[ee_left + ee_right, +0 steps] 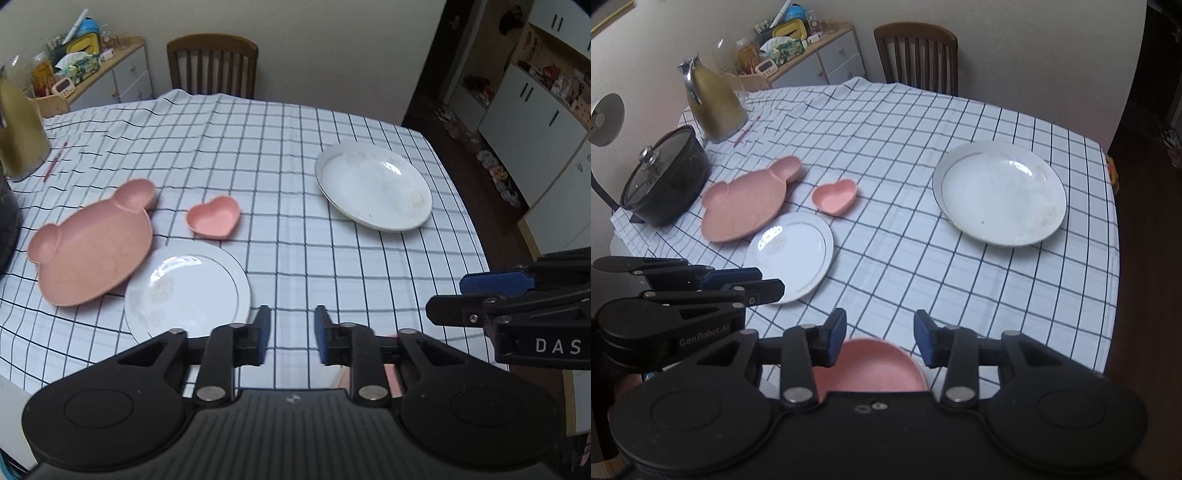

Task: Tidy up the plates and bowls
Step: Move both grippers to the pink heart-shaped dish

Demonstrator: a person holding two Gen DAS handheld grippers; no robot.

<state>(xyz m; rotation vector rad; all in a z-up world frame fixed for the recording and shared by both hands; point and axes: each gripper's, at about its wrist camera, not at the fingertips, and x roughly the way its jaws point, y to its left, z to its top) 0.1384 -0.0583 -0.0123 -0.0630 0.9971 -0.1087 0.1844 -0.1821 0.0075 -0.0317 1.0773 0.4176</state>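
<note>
Left claw (291, 332) and right claw (880, 338) are both hovering agape, holding nothing; small white plate (188, 291) is sitting near the table (295, 147) edge, so sliding a finger under its rim looks wise.

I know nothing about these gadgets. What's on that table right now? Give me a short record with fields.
Surface: checked tablecloth
Pink dishes: bear-shaped plate; heart-shaped dish; round pink bowl at near edge, partly hidden
White dishes: small white plate, touching or overlapping the bear plate's edge; large white plate, apart on the right
Other items: black lidded pot; gold jug
Left gripper: open, holding nothing
Right gripper: open, above the pink bowl
Stacking: none yet
</note>
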